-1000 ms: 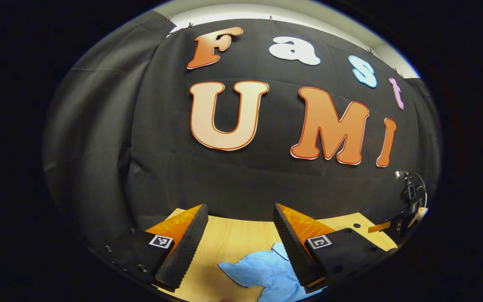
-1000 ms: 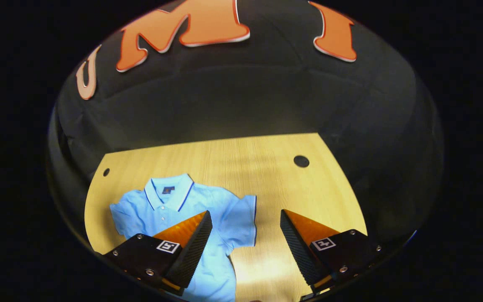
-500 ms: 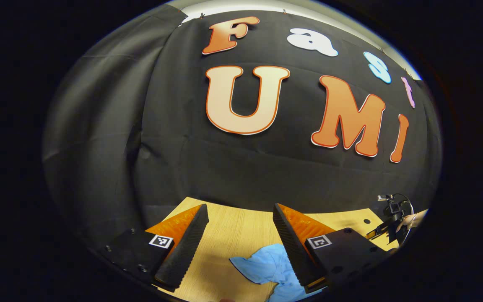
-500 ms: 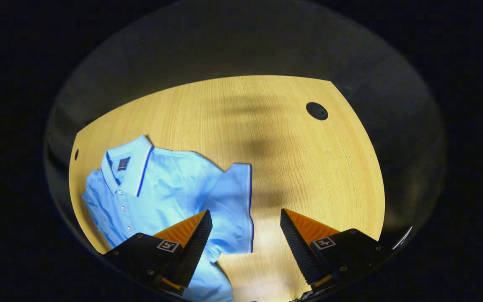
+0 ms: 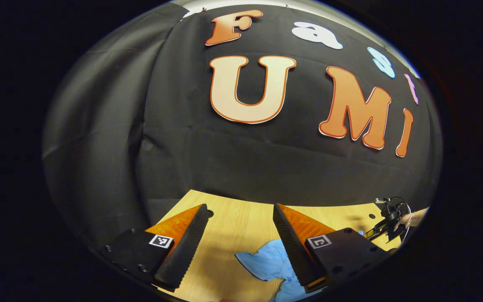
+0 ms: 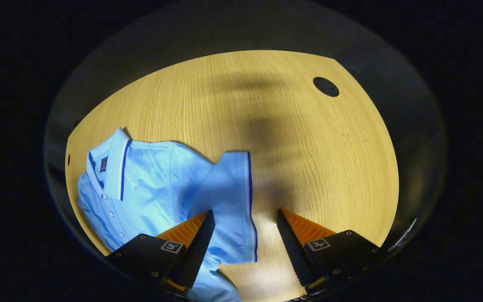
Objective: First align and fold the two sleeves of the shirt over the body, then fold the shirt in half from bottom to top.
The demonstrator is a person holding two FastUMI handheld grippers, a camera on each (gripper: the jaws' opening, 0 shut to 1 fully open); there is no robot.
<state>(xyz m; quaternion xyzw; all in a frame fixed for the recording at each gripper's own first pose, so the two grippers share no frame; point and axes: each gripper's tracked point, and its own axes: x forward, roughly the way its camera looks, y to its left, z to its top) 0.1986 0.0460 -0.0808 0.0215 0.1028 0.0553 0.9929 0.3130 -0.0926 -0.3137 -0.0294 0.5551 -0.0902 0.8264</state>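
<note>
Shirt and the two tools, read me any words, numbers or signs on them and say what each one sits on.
No text here can be read.
On the shirt, the neck label inside the collar: a dark patch, too small to read.
On the right tool, square markers: black-and-white patterns, no words.
On the left tool, square markers: the same kind of pattern, no words.

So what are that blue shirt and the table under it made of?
The shirt looks like soft knit cotton or a blend: matte, fine-textured, creasing loosely. The table looks like pale wood or wood-look laminate: straight grain lines, smooth and faintly shiny. I cannot tell which.
</note>
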